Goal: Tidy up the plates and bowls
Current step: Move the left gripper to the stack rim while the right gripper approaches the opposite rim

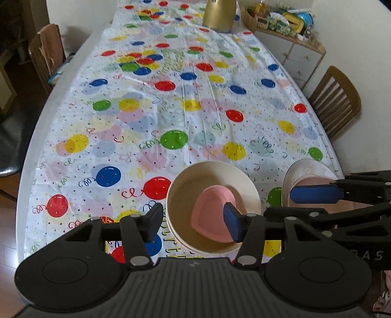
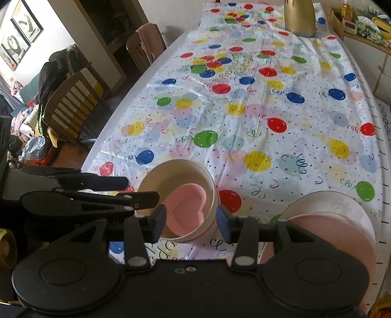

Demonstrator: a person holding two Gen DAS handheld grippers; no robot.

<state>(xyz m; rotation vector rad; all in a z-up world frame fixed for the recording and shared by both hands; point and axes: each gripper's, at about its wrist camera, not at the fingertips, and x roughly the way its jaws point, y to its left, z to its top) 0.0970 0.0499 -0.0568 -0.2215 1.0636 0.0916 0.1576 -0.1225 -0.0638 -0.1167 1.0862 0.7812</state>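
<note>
A cream bowl stands near the front of the table, nested in another bowl, with a pink heart-shaped dish lying inside it. My left gripper hovers over the bowl, open, its pads touching nothing. To the right a white plate carries a pink plate. My right gripper is open too, between bowl and plates, with its jaws framing the bowl's right side and nothing gripped.
A balloon-print tablecloth covers the long table. A gold jug stands at the far end. Wooden chairs flank both sides. A cluttered cabinet sits at the back right.
</note>
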